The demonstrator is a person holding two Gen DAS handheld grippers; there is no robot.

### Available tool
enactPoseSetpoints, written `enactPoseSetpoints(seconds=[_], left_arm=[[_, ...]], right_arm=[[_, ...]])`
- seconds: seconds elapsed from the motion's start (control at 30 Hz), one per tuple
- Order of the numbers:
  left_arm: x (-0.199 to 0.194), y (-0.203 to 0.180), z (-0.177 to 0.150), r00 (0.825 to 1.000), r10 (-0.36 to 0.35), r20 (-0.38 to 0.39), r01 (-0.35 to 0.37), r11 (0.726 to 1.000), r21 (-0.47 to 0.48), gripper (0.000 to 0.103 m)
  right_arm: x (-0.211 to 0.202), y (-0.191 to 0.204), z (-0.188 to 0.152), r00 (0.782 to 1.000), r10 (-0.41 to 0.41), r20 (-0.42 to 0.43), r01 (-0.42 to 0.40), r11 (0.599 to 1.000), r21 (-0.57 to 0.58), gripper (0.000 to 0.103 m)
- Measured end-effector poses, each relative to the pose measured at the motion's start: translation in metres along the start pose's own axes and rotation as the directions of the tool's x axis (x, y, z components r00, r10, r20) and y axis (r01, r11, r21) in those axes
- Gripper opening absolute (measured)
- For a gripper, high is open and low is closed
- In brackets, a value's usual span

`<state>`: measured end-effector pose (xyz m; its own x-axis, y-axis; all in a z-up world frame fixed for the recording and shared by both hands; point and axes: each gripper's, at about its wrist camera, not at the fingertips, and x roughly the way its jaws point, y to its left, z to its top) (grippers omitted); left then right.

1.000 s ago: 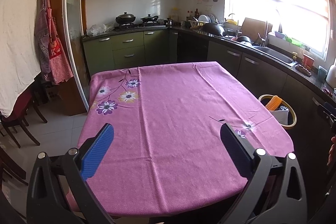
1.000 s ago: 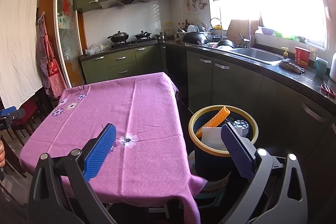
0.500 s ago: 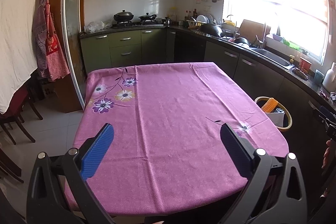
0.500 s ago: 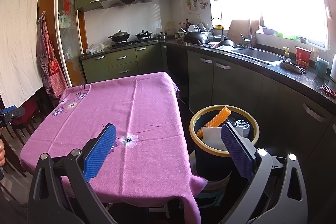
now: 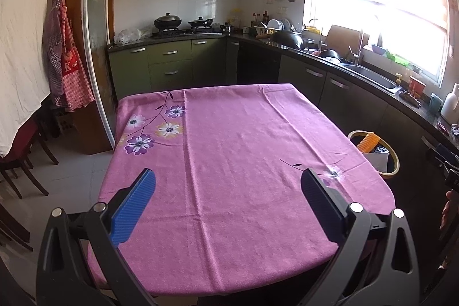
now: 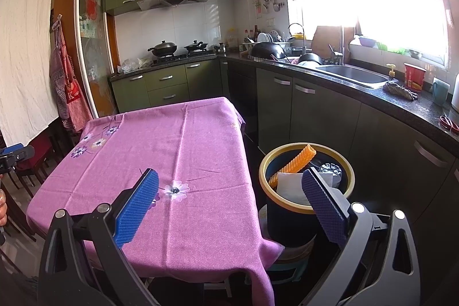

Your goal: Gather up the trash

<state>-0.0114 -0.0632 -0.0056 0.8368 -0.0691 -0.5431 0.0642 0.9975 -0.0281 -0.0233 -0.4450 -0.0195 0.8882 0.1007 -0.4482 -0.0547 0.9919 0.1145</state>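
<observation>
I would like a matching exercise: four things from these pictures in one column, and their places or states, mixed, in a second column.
1. bin
2. orange tube
3. apron
4. right tool

a. hangs by the door frame
b. open, holds nothing
c. stands on the floor beside the table
d. sticks out of the bin

Pairs: 1-c, 2-d, 3-a, 4-b

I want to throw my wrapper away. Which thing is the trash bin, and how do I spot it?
Find the table with the pink cloth. The trash bin stands on the floor at its right corner, in front of the dark cabinets under the sink. It is a dark round bucket with a yellow rim, and a ridged orange tube and white paper poke out of the top.
</observation>
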Motion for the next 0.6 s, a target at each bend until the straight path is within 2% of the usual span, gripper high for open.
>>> enactPoseSetpoints(seconds=[0.33,0.6], left_arm=[[0.0026,0.0022,0.0003,1.000,0.025,0.008,-0.025,1.000,-0.005,0.096],[0.0095,0.0019,-0.0008,0.999,0.040,-0.029,-0.040,0.999,-0.005,0.097]], right_arm=[[0.0021,0.0005,0.0007,1.000,0.002,-0.002,-0.002,1.000,-0.001,0.098],[0.0029,0.0001,0.0007,1.000,0.002,-0.007,-0.002,1.000,-0.001,0.098]])
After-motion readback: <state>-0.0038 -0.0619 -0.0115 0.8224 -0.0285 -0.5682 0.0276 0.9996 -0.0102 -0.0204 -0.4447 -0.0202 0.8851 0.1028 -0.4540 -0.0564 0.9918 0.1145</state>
